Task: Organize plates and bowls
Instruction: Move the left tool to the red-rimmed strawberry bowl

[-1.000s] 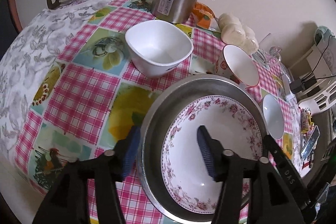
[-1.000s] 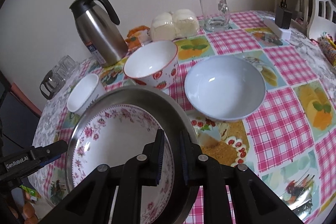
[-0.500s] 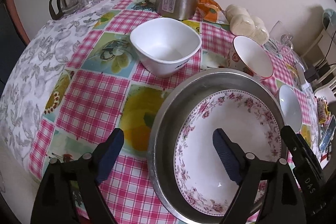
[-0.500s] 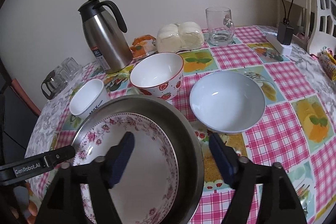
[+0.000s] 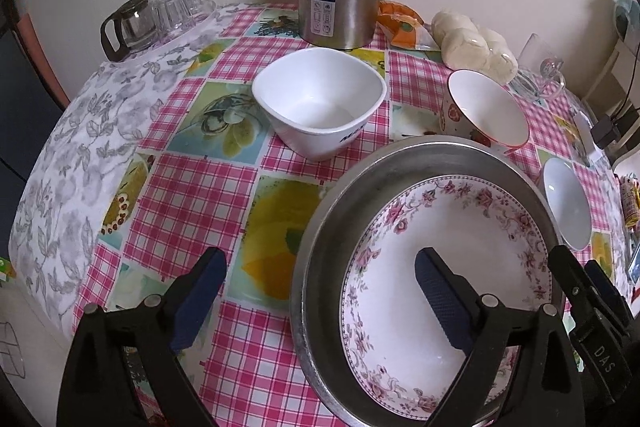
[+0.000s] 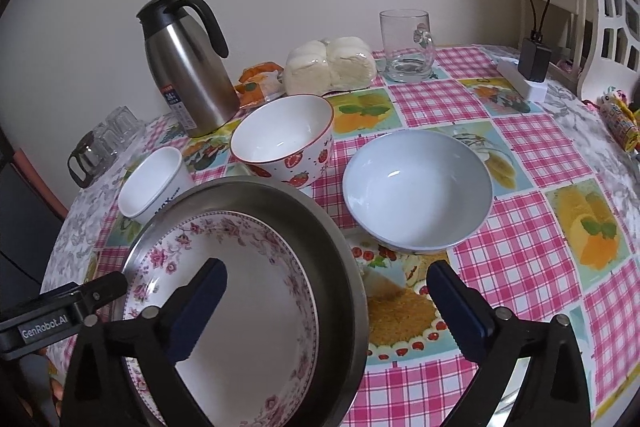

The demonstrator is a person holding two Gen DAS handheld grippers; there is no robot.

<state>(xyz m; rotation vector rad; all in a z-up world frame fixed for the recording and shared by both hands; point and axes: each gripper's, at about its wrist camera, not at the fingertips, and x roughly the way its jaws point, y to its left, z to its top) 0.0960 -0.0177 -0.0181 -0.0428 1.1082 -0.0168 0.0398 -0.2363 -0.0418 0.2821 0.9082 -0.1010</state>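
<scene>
Left gripper [image 5: 320, 291] tips steeply down toward the table, and its jaws have just been opening: they now stand spread wide, one blue pad over the checked tablecloth [image 5: 184, 199], the other over the floral plate [image 5: 472, 227]. The near rim of the steel basin [image 5: 320, 235] sits in the gap between them, but neither pad presses on it. In the right wrist view this gripper shows as a black arm at the basin's left edge.

Moving right, the floral plate lies flat inside the steel basin, face up, round, so no long axis to call. The basin rests on the table, nearest of all the dishes.

Right gripper [image 6: 326, 301] also angles down. Its jaws have just been opening too and are spread wide, left pad above the plate, right pad above the cloth, with the basin's right rim between them, untouched.

Beyond the basin, left to right, all upright and mouth up: the white square bowl [image 6: 154, 183], the strawberry bowl [image 6: 284, 139] just behind the basin's far rim, and the pale blue bowl [image 6: 418, 189] just beside it on the right. The steel thermos jug [image 6: 188, 67] stands behind them.
</scene>
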